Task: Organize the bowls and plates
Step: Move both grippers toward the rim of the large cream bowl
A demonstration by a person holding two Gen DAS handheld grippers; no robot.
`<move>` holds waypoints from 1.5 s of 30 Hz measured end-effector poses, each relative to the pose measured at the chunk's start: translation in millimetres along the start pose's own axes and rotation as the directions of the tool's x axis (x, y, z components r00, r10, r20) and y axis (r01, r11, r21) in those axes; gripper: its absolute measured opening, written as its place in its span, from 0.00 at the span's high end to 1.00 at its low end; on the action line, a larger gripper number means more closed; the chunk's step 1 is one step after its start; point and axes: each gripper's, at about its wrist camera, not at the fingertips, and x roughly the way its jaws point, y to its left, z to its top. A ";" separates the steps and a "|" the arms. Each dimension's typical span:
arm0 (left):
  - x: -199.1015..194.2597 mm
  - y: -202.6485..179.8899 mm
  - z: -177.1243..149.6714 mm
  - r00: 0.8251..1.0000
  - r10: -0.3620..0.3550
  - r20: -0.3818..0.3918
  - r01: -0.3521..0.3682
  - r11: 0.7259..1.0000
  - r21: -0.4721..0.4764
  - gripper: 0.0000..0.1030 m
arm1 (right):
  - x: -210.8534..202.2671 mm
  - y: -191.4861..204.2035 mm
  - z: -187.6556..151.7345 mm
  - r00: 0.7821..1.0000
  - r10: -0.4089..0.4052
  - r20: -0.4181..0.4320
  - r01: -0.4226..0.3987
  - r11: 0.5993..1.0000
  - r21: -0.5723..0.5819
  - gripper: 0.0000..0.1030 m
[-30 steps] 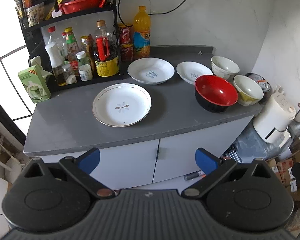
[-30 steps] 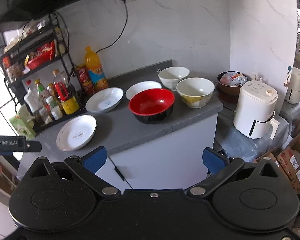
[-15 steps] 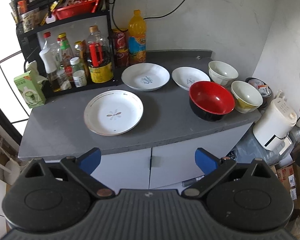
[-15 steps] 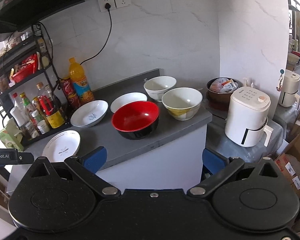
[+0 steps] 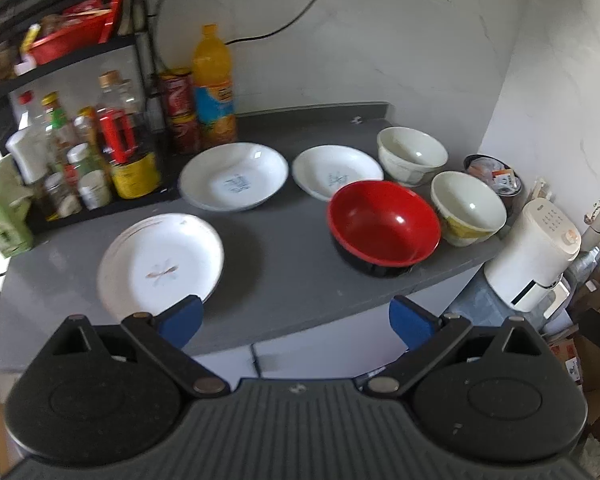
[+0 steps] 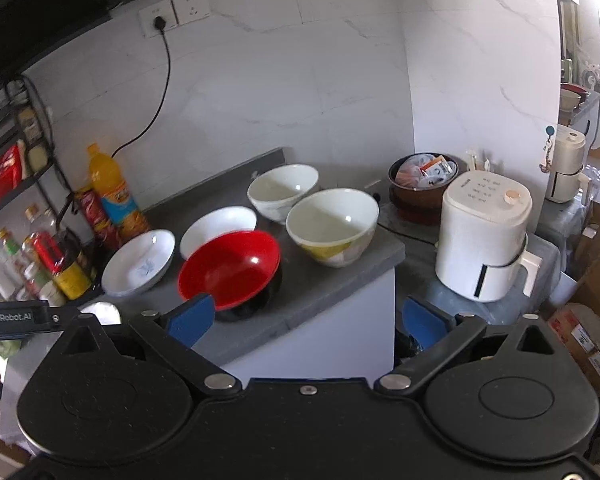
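Both sets of jaws stand spread wide and hold nothing: your left gripper (image 5: 294, 322) sits low in the left wrist view, near the front edge of the tabletop (image 5: 284, 256), and your right gripper (image 6: 306, 320) sits low in its own view, in front of the tabletop's right end.

Nothing looks sorted yet, as far as these views show. Every dish lies singly on the tabletop, none stacked on another. In the left wrist view, the gold-rimmed plate (image 5: 162, 262) lies at lower left of the frame, just beyond your left gripper's left fingertip. The large white plate (image 5: 234, 176) lies at centre, in front of the orange drink bottle (image 5: 214, 88), and the small white plate (image 5: 336, 172) sits just to its right. The red bowl (image 5: 384, 228) stands right of centre, its rim overlapping the small plate's edge in the frame; whether they touch you cannot tell. The white bowl (image 5: 412, 156) stands at upper right near the wall, and the cream bowl (image 5: 468, 208) stands just right of the red bowl, close to the tabletop's right edge.

So, by my reading, the whole job remains: three plates to gather into one pile and three bowls to nest. Your left gripper is best placed for the gold-rimmed plate; your right gripper faces the red bowl.
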 end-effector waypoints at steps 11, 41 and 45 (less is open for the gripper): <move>80.0 -44.8 68.8 0.995 -0.096 -0.029 0.097 0.994 0.040 0.15 | 74.1 -16.2 40.6 0.999 -0.035 -0.036 0.037 0.999 0.039 0.21; 268.7 -152.4 163.1 0.966 -0.166 -0.199 0.203 0.962 0.182 0.51 | 257.7 -76.6 73.3 0.965 -0.110 -0.239 0.163 0.963 0.214 0.48; 288.2 -165.7 168.1 0.960 -0.158 -0.230 0.210 0.952 0.223 0.55 | 271.0 -82.1 73.4 0.959 -0.111 -0.259 0.172 0.958 0.228 0.52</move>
